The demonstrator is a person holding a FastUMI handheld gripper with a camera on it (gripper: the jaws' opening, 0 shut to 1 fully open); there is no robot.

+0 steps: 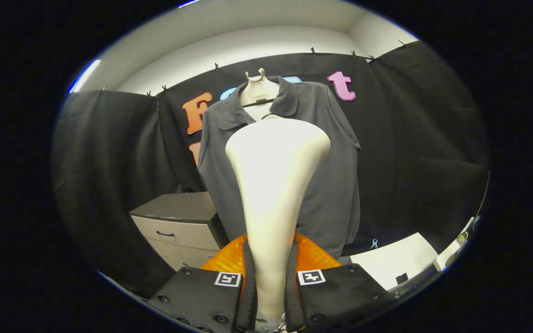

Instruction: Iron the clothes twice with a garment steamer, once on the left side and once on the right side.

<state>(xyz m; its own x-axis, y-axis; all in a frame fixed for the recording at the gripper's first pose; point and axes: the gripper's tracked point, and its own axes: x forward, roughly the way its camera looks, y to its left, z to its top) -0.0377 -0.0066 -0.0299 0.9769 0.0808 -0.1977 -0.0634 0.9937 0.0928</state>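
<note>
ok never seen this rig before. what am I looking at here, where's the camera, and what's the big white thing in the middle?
No robot arm here: a person carries a handheld two-finger gripper and does the chore with it. The camera is a fisheye riding on that gripper, looking forward along its fingers, which show as the two blocks with square markers at the bottom.

The big white thing is the garment steamer, seen from its handle end. Both fingers press on the handle, so the gripper is shut on it, and the wide head points away towards the clothes.

Beyond it hangs a grey collared shirt on a white hanger form, in front of the booth's black cloth wall. Beside the shirt stands a small drawer cabinet. The head sits roughly mid-shirt; whether it touches the fabric cannot be told.
</note>
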